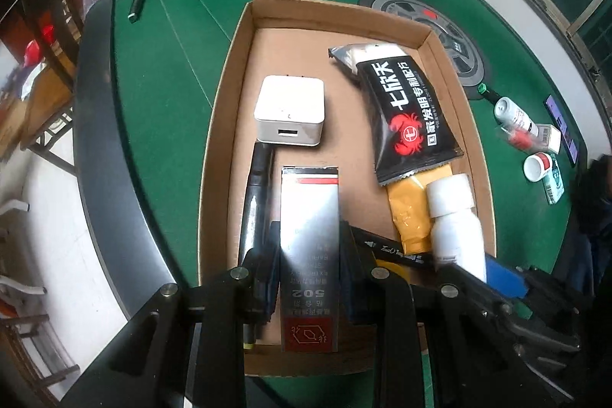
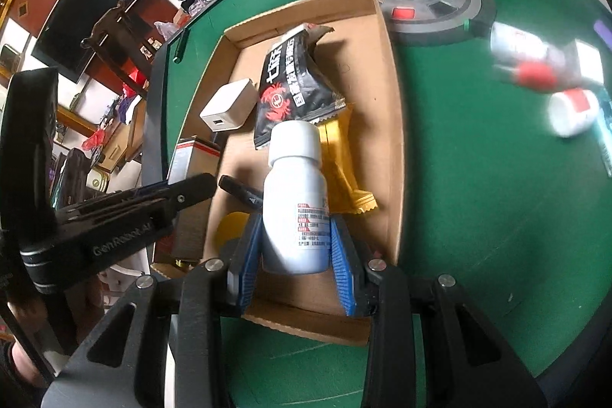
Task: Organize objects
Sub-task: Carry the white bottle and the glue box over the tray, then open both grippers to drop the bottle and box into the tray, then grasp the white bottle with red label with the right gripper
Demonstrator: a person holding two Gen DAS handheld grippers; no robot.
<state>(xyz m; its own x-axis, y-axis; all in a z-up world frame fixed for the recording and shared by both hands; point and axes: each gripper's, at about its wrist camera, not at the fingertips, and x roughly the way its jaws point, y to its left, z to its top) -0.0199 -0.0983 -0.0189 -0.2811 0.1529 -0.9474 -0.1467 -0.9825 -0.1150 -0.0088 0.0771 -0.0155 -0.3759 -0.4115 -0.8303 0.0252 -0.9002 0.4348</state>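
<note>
A shallow cardboard tray (image 1: 229, 71) lies on the green table. My left gripper (image 1: 309, 255) is shut on a silver 502 glue box (image 1: 309, 217) held over the tray's near part. My right gripper (image 2: 294, 247) is shut on a white bottle (image 2: 294, 201), held over the tray (image 2: 390, 125); the bottle also shows in the left wrist view (image 1: 455, 224). In the tray lie a white charger (image 1: 290, 111), a black crab-print packet (image 1: 409, 113), a yellow packet (image 1: 411, 213), a black pen (image 1: 256, 201) and a black marker (image 1: 394, 249).
Loose items lie on the green felt right of the tray: a white bottle (image 1: 514, 115), a red-and-white cap (image 1: 537, 167), a small box (image 1: 552, 140), a teal pack (image 1: 553, 184). A round grey hub (image 1: 432, 21) sits mid-table. A dark pen (image 1: 137, 0) lies far left.
</note>
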